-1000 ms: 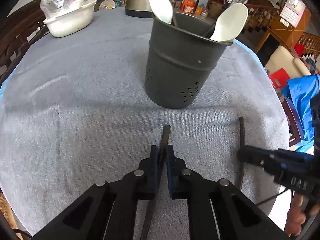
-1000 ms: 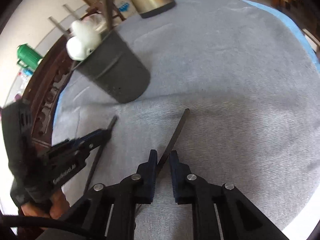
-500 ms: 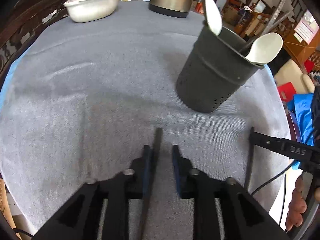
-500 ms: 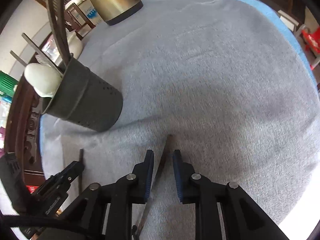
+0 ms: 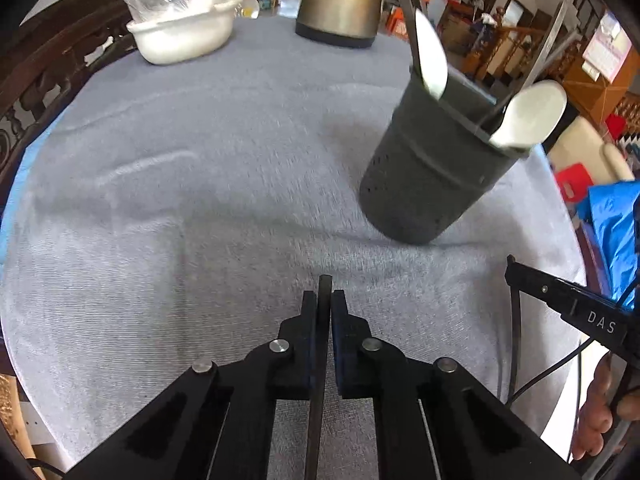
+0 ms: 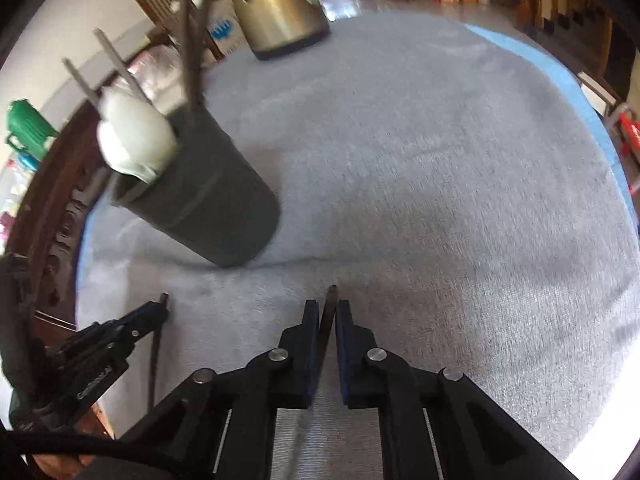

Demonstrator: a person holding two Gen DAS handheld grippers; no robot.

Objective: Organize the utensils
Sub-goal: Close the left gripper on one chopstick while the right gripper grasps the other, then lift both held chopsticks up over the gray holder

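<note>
Only the left wrist view shows the white bowl [image 5: 186,36] far left; each gripper, left [image 5: 325,312] and right [image 6: 328,320], clamps a dark chopstick [image 5: 323,292] [image 6: 329,304] near the caddy [image 5: 432,176].

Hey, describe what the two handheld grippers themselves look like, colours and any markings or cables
Both the left gripper and the right gripper are matte black linkages with silver pivot pins and dark blue finger pads. White lettering marks their sides; the right one's reads DAS. Black cables trail from them.
</note>
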